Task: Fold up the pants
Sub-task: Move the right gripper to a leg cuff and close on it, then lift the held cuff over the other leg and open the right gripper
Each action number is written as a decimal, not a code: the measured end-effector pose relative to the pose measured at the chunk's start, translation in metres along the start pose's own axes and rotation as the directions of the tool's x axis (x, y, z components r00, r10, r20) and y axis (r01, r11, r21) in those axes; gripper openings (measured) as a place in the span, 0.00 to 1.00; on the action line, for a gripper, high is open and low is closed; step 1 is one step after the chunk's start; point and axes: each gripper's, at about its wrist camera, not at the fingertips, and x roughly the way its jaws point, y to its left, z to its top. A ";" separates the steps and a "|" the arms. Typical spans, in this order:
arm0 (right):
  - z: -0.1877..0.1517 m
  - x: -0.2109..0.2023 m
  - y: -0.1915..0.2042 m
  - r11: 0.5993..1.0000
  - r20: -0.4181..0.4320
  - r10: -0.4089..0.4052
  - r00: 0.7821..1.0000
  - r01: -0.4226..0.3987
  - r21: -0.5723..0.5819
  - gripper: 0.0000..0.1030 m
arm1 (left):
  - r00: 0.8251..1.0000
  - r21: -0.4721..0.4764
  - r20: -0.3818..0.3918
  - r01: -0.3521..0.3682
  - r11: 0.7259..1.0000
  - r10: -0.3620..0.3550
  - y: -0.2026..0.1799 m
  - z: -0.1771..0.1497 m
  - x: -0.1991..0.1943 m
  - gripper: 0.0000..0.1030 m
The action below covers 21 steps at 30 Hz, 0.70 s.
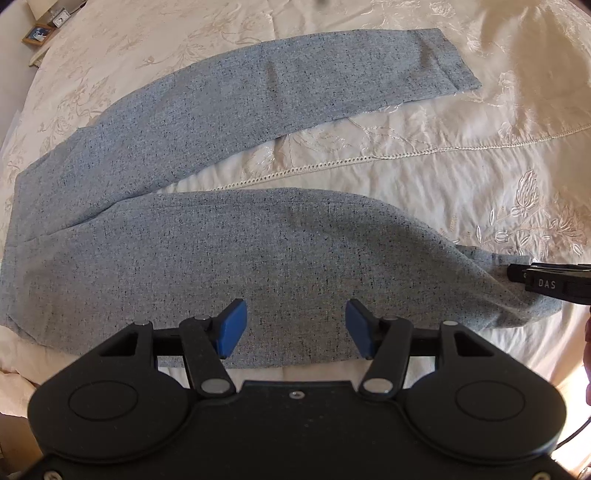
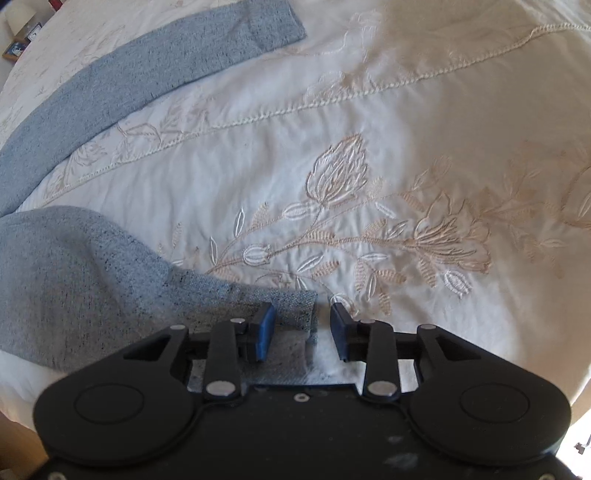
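On the cream embroidered bedspread point(image 1: 424, 177) lie the speckled grey-blue woven pants point(image 1: 207, 254), legs splayed apart, waist toward nine o'clock, hems toward three; the left gripper point(image 1: 295, 328) hovers over the near leg, blue pads apart; only the left view shows a framed picture point(image 1: 37, 35) at eleven o'clock and "DAS" on the right gripper point(image 2: 303, 332); its jaws stand apart beside the near hem.

Black tongs point(image 1: 295, 328), blue pads point(image 1: 232, 325), silver pivot screws, "DAS" mark.
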 end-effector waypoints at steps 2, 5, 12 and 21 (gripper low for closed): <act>-0.005 -0.001 0.004 1.000 0.021 0.027 0.999 -0.027 -0.001 0.34 | 1.000 -0.010 -0.003 -0.004 1.000 0.004 0.002 0.000 0.001 0.61; -0.008 -0.001 0.018 0.997 0.036 0.030 0.999 -0.028 -0.077 0.06 | 1.000 -0.033 0.003 0.000 0.999 0.000 0.006 0.002 -0.001 0.61; 0.031 -0.040 0.032 0.982 0.267 -0.075 0.961 0.118 -0.150 0.05 | 0.998 -0.099 0.066 0.020 0.995 -0.014 0.015 0.018 -0.009 0.61; 0.085 0.004 0.022 0.977 0.247 -0.119 0.962 0.158 -0.146 0.04 | 0.998 -0.128 0.062 0.014 0.992 -0.006 0.014 0.019 -0.007 0.61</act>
